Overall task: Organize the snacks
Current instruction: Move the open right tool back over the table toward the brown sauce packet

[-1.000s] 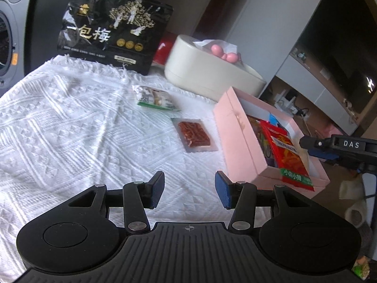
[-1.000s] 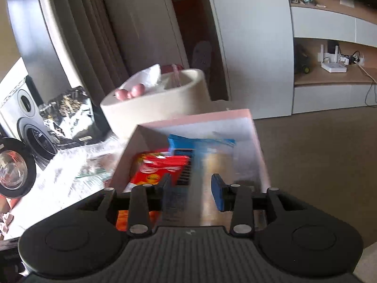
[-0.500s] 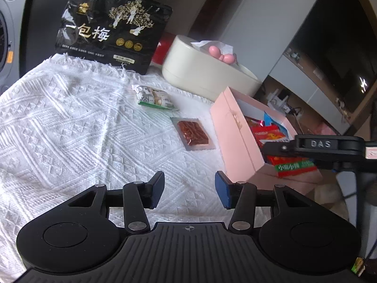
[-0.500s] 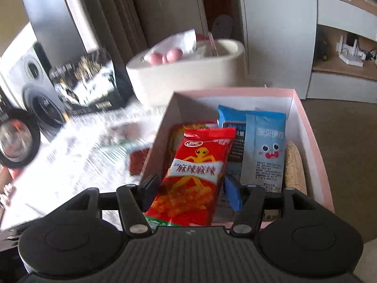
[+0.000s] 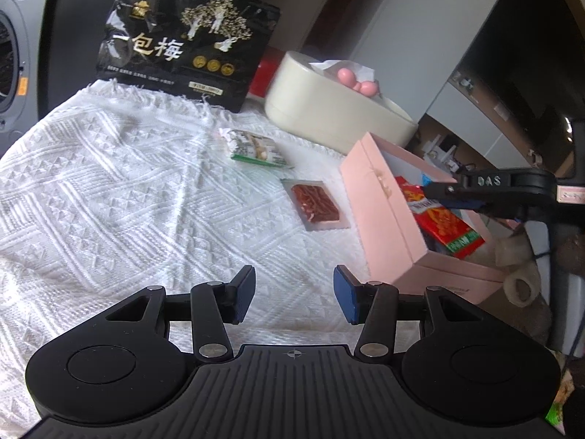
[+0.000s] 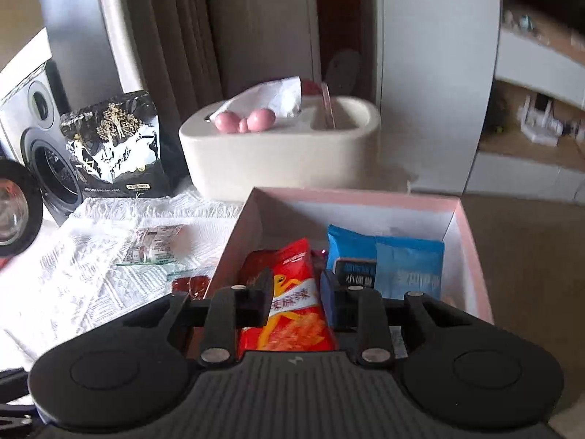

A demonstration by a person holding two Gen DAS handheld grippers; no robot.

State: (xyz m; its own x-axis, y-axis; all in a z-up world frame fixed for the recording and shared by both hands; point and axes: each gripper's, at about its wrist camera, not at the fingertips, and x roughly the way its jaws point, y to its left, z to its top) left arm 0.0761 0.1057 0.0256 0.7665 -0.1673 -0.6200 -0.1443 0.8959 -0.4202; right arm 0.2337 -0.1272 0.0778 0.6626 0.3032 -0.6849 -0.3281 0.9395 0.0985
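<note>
A pink box [image 5: 384, 216] stands open at the right edge of the white cloth [image 5: 109, 183]; it also shows in the right wrist view [image 6: 471, 252]. Inside lie a red snack packet [image 6: 292, 314] and blue packets [image 6: 406, 263]. My right gripper [image 6: 297, 301] is open over the box, its jaws either side of the red packet [image 5: 446, 225]; it shows in the left wrist view [image 5: 444, 195]. My left gripper [image 5: 294, 298] is open and empty above the cloth. A clear packet of red strips [image 5: 316, 205] and a green-white packet [image 5: 256, 148] lie on the cloth.
A large black snack bag [image 5: 182, 40] leans at the back. A cream tub [image 5: 329, 109] with pink balls and tissue stands behind the box. A speaker [image 6: 44, 146] is at the left. The floor drops away right of the box.
My right gripper has moved forward and lower over the pink box, so the red packet now sits between its open jaws. My left gripper has barely moved.
</note>
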